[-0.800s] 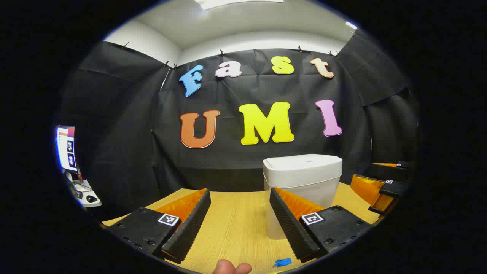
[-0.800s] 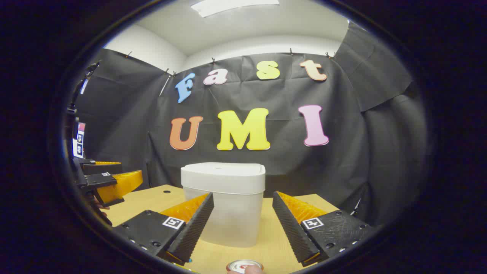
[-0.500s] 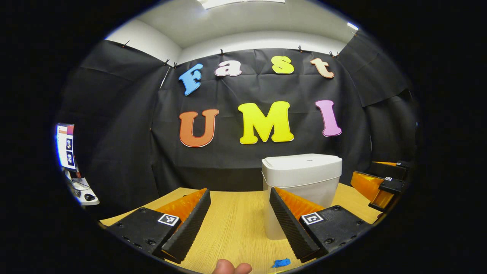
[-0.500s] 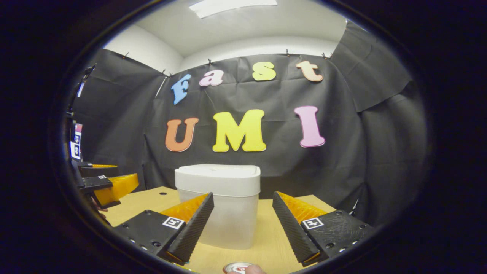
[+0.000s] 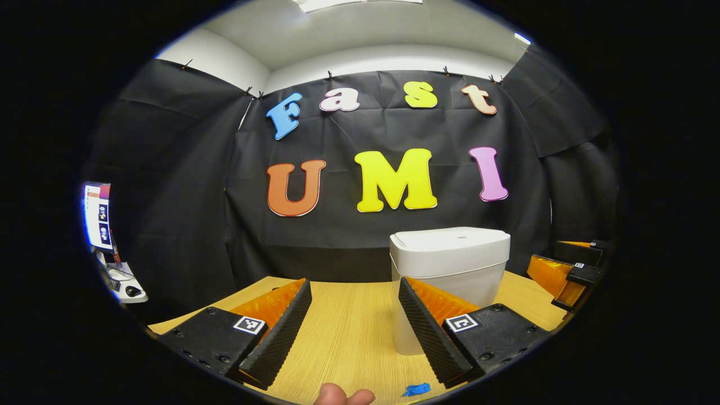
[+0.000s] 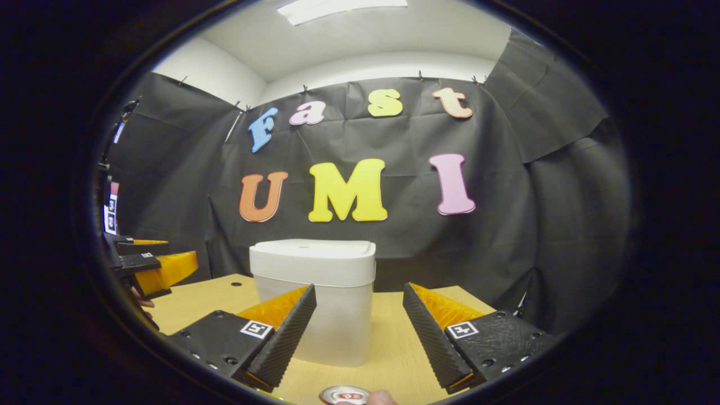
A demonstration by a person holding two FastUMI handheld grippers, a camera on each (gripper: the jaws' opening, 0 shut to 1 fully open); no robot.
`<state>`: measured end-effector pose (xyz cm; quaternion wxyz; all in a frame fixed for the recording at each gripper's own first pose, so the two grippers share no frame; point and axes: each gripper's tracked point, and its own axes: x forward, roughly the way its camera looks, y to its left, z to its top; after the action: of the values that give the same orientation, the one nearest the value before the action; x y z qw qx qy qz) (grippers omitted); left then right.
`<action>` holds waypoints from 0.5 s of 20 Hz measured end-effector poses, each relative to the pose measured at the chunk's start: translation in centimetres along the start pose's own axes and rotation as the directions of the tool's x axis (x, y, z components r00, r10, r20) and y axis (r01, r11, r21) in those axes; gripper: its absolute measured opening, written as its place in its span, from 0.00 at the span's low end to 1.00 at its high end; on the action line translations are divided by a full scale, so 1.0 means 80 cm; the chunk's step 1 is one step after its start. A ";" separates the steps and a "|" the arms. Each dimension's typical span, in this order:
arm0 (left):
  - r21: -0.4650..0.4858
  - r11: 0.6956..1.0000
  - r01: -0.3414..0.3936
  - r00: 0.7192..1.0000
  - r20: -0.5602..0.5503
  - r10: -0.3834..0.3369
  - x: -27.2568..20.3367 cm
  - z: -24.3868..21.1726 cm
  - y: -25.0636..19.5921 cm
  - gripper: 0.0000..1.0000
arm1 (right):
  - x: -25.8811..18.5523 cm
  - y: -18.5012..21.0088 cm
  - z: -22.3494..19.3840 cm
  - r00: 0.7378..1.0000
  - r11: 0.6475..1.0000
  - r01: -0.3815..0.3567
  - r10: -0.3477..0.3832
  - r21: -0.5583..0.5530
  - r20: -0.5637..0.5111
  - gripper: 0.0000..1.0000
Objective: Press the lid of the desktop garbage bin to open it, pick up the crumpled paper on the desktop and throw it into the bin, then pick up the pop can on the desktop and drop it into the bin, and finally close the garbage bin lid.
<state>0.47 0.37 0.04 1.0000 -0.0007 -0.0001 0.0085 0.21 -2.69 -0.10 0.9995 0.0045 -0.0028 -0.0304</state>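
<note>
The white desktop bin [image 5: 450,281] stands on the wooden table [image 5: 349,332] with its lid [image 5: 450,243] down; it is also in the right gripper view [image 6: 312,315]. My left gripper [image 5: 354,286] is open and empty, with the bin just behind its right finger. A small blue crumpled piece [image 5: 416,388] lies at the bottom edge, below that finger. My right gripper [image 6: 359,289] is open and empty, facing the bin. The pop can top [image 6: 342,395] peeks in below it. Each gripper shows in the other's view, open: right gripper [image 5: 557,263], left gripper [image 6: 160,256].
A monitor [image 5: 97,216] stands beyond the table's left side. A fingertip [image 5: 343,396] of the holding hand shows at the bottom edge. The table has a small hole [image 6: 236,284] left of the bin. Black cloth wall close behind the bin.
The bin has slid left in the right gripper view, so that gripper has swung a little to the right. The left gripper has barely moved. Both stay open.
</note>
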 end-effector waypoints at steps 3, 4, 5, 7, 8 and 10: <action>-0.004 1.000 -0.003 1.000 -0.004 0.003 -0.002 -0.003 0.002 1.00 | -0.002 -0.008 0.002 1.000 1.000 0.021 -0.021 -0.004 0.007 0.96; -0.005 1.000 -0.006 1.000 -0.006 0.006 -0.003 -0.004 0.003 1.00 | -0.002 -0.007 0.003 1.000 1.000 0.021 -0.021 -0.003 0.008 0.97; -0.003 1.000 -0.009 1.000 -0.005 0.009 -0.003 -0.003 0.004 1.00 | -0.003 -0.005 0.002 1.000 1.000 0.020 -0.020 -0.001 0.007 0.96; 0.001 1.000 -0.012 1.000 -0.001 0.012 -0.005 -0.002 0.005 1.00 | -0.002 -0.003 0.001 1.000 1.000 0.016 -0.016 -0.001 0.006 0.96; 0.003 1.000 -0.012 1.000 0.000 0.012 -0.006 -0.001 0.006 1.00 | -0.002 0.000 0.001 1.000 1.000 0.012 -0.012 0.001 0.004 0.96; 0.005 1.000 -0.011 1.000 -0.002 0.011 -0.007 -0.002 0.006 1.00 | -0.003 0.002 -0.002 1.000 1.000 0.005 -0.005 0.001 -0.004 0.96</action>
<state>-0.12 0.81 -0.10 0.9999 0.0017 0.0007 0.0141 -0.04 -2.54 -0.26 0.9994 0.0050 -0.0008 -0.0328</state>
